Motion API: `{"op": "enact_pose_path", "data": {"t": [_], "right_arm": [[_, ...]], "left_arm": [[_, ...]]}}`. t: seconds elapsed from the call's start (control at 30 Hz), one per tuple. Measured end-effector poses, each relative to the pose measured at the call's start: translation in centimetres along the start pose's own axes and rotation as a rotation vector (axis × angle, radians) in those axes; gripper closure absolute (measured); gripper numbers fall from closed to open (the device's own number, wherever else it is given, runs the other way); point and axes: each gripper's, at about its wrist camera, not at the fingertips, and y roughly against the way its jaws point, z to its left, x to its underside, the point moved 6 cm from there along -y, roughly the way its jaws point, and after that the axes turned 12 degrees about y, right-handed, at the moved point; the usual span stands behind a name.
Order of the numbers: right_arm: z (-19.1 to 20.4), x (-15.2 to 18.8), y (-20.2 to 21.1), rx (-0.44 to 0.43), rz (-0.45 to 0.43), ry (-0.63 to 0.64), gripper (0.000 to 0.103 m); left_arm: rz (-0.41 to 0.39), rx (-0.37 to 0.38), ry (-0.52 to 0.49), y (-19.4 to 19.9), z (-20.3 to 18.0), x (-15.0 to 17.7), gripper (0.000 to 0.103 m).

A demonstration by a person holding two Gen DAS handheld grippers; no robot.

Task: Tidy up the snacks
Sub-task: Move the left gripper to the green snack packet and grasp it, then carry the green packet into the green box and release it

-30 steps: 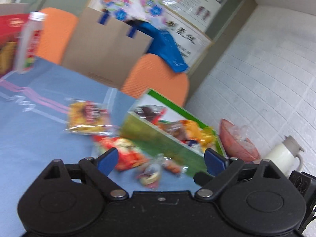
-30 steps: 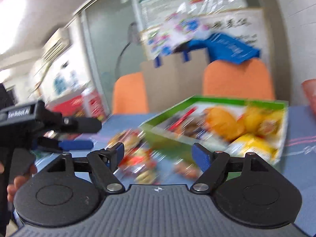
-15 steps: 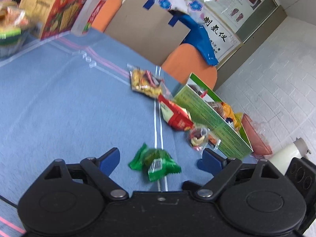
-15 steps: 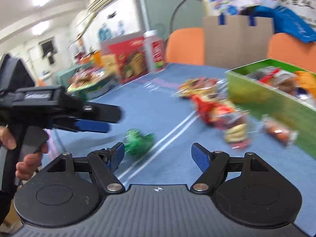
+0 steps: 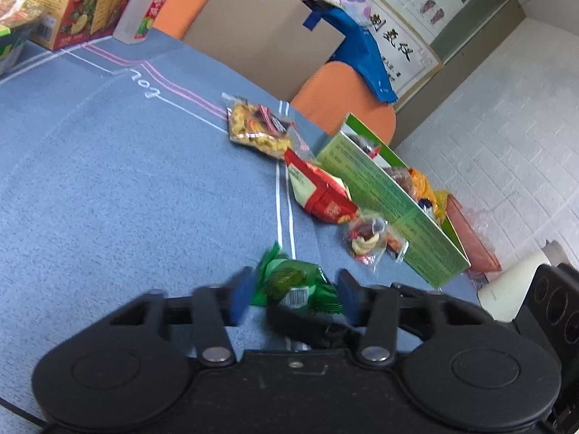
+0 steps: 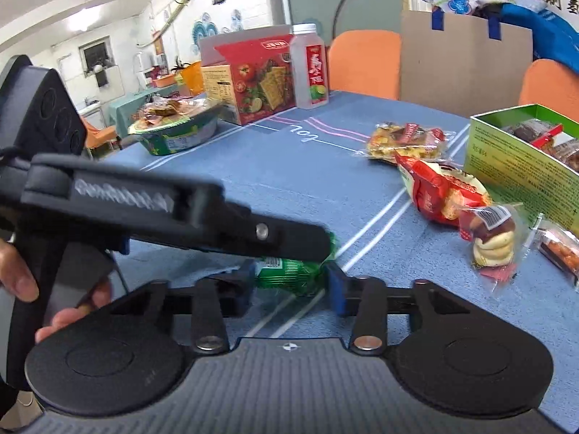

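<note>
**A:** Where is the green packet [image 5: 297, 285] right now?

**B:** Low on the blue surface [image 5: 108, 188], beside the two white stripes, well apart from the green box [image 5: 394, 202] that already has snacks in it. It sits right between the blue pads of the left gripper [image 5: 295, 296].

**A:** Is that gripper pinching it?

**B:** The pads are drawn in to either end of the wrapper, but they look blurred, so I can't tell whether they are pressed onto it or only just beside it.

**A:** And the right gripper [image 6: 289, 285]?

**B:** Its view shows the same green packet [image 6: 289, 271] lying between its own pads too, partly hidden under the left gripper's finger that crosses above it. The pads stand at the packet's ends; whether they touch it I can't say either.

**A:** Which way does the packet lie?

**B:** In both views its long axis runs roughly across the gap, pad to pad, so the twisted ends face the pads. Both grippers are about equally near; the left one comes over the top of it.

**A:** And the next move?

**B:** My guess is a squeeze and a lift, then a carry forward and to the right, past the red bag [image 5: 318, 191] and the clear packet [image 5: 365, 238], to the box. With pads on the crinkly ends, the wrapper may slip or buckle.
</note>
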Motion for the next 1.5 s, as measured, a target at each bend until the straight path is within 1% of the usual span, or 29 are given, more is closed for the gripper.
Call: {"op": "enact_pose_path", "data": {"t": [0.1, 0.27, 0.4, 0.57, 0.77, 0.97, 1.1, 1.23, 1.37, 1.47, 1.5], "right_arm": [[-0.3, 0.1, 0.4, 0.02, -0.008, -0.011, 0.045], [-1.2, 0.3, 2.0, 0.065, -0.038, -0.022, 0.047], [-2.8, 0.2, 3.9, 0.126, -0.081, -0.045, 0.047], [-5.8, 0.3, 6.6, 0.225, -0.128, -0.088, 0.047], [-10.2, 0.8, 10.1, 0.35, -0.181, -0.161, 0.047], [-14.4, 1.4, 13.0, 0.466, -0.23, -0.187, 0.047], [-17.1, 1.7, 13.7, 0.529, -0.247, -0.188, 0.048], [-19.5, 2.6, 13.5, 0.573, -0.244, -0.206, 0.048], [-21.3, 3.5, 13.3, 0.592, -0.238, -0.23, 0.048], [-22.2, 3.9, 13.1, 0.609, -0.243, -0.232, 0.048], [-22.4, 4.1, 13.1, 0.612, -0.243, -0.233, 0.048]], "left_arm": [[0.01, 0.018, 0.001, -0.3, -0.6, 0.2, 0.05], [0.018, 0.058, -0.039, -0.9, -3.0, 0.2, 0.05], [0.035, 0.09, -0.103, -2.2, -6.1, 0.2, 0.05], [0.068, 0.144, -0.191, -4.9, -10.8, 0.4, 0.05], [0.12, 0.224, -0.266, -9.0, -16.3, 0.5, 0.05], [0.164, 0.288, -0.312, -12.6, -21.1, 0.4, 0.05], [0.171, 0.293, -0.345, -15.1, -23.3, 0.5, 0.05], [0.188, 0.282, -0.362, -17.7, -24.3, 0.8, 0.051], [0.195, 0.278, -0.347, -19.7, -24.7, 0.9, 0.051], [0.185, 0.262, -0.357, -20.8, -25.1, 1.0, 0.05], [0.181, 0.251, -0.365, -21.0, -25.0, 1.0, 0.045]]}}
